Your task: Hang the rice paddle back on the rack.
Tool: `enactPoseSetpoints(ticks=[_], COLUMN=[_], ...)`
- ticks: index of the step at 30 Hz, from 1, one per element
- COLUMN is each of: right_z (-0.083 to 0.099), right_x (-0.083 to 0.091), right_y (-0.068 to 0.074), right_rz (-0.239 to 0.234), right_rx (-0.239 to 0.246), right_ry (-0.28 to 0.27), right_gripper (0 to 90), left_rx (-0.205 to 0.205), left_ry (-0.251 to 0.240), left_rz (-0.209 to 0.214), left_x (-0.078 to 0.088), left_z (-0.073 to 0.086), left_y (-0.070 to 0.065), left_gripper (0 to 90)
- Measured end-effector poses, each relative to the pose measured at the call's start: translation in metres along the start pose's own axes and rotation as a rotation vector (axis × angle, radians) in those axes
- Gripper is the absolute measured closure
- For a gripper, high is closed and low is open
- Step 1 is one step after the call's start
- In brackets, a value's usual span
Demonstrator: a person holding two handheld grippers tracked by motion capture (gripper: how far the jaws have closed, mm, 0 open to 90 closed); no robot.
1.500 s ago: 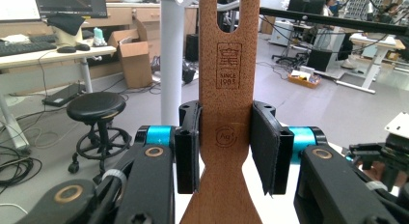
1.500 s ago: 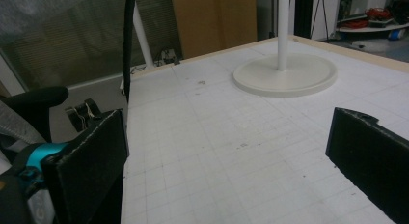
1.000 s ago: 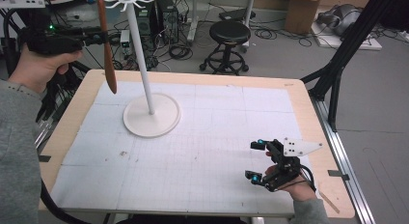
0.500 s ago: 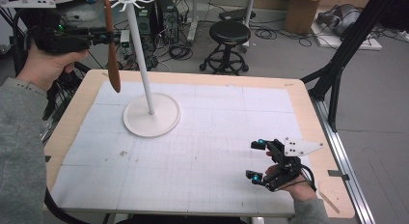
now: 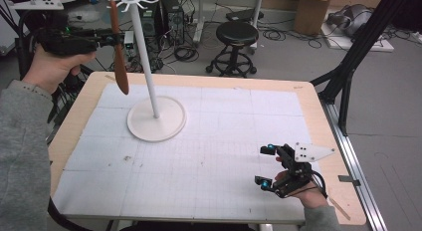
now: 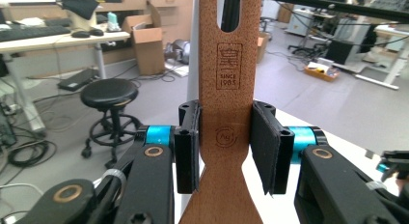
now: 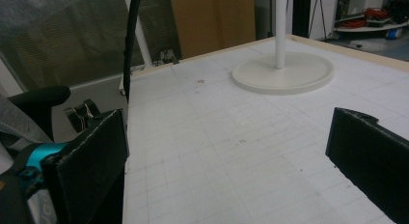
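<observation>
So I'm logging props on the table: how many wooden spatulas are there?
1. The spatula hangs upright in the left gripper, beside the top of the white stand.

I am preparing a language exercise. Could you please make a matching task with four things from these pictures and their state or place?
Things:
1. wooden spatula
2. white stand
3. right gripper
4. black stool

States:
A. open, holding nothing
B. on the floor behind the table
C. upright on the table
D. clamped in the left gripper

Pairs: 1-D, 2-C, 3-A, 4-B
</observation>
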State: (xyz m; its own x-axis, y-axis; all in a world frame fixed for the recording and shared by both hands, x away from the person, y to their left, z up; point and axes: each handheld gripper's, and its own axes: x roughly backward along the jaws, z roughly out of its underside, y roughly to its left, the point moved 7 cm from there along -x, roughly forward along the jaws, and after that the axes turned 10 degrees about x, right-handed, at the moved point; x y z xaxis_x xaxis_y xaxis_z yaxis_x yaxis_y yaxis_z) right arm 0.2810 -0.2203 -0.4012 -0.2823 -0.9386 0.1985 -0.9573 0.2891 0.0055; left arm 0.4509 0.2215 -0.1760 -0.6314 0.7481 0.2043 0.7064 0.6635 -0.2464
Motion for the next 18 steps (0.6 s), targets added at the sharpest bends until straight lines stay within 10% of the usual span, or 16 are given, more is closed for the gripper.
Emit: enactPoseSetpoints(ticks=[18], right_z=[-0.002], right_x=[0.001], right_y=[0.003], right_rz=[0.001], right_rx=[0.003], right_ry=[-0.009], right_gripper=[0.0], left_rx=[-0.101], left_ry=[-0.089], left_rz=[0.116], left_x=[0.037], left_z=[0.038], left_y=[-0.039], left_gripper=[9.8])
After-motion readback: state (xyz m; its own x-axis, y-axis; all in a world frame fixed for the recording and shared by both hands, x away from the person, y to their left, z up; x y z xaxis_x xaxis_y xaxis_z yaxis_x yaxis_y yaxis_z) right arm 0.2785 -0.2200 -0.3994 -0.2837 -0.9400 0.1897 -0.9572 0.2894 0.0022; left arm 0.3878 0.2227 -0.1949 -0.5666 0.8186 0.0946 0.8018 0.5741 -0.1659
